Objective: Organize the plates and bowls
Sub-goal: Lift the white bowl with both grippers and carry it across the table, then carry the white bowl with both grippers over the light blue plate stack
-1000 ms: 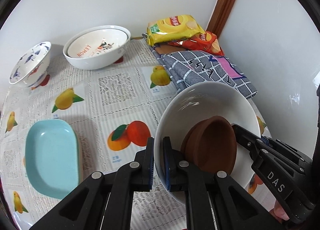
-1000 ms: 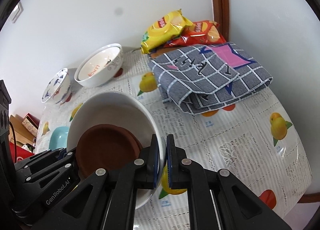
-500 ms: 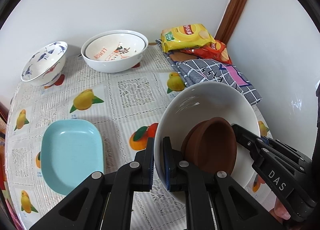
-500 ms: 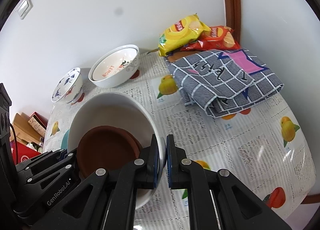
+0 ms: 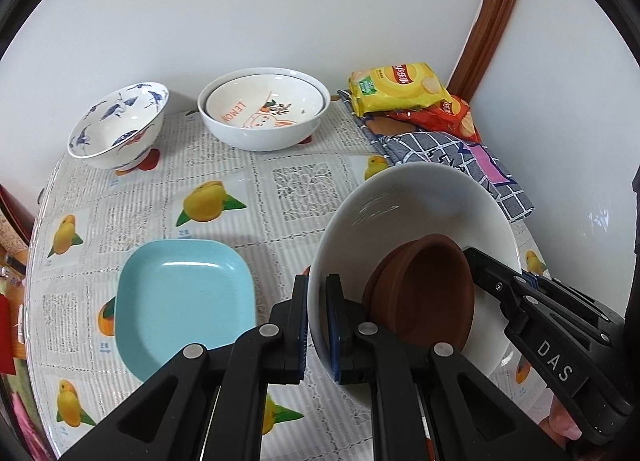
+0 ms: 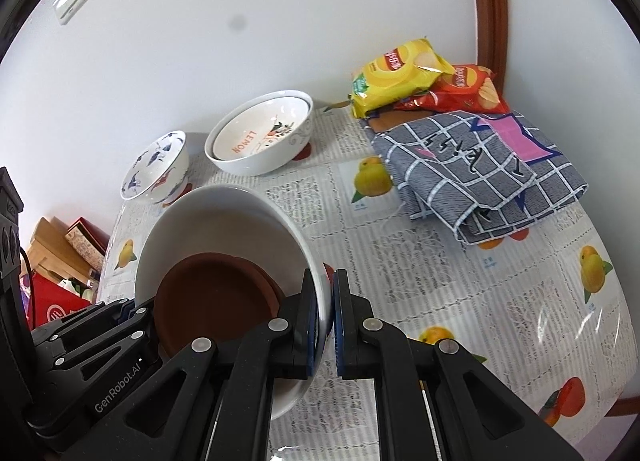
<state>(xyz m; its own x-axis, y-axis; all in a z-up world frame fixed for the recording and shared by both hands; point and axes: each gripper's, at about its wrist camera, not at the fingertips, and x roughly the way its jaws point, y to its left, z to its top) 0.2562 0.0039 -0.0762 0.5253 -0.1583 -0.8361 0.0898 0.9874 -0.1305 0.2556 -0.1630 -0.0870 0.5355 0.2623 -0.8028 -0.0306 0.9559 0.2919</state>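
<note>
Both jaws pinch opposite rims of the white bowl [image 5: 416,213]: left gripper [image 5: 317,325] on one side, right gripper [image 6: 326,325] on the other, holding it tilted above the tablecloth [image 5: 248,181]. Brown dishes [image 5: 428,293] lie inside, their count unclear. Gripper bodies hide the bowl's underside and near rim.

Black tool [image 5: 317,325], blue pads, silver screws.

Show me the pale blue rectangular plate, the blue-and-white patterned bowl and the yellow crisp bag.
pale blue rectangular plate [image 5: 180,301], left wrist view, flat centre.
blue-and-white patterned bowl [image 5: 116,129], left wrist view, inner wall.
yellow crisp bag [image 6: 396,77], right wrist view, front face.
</note>
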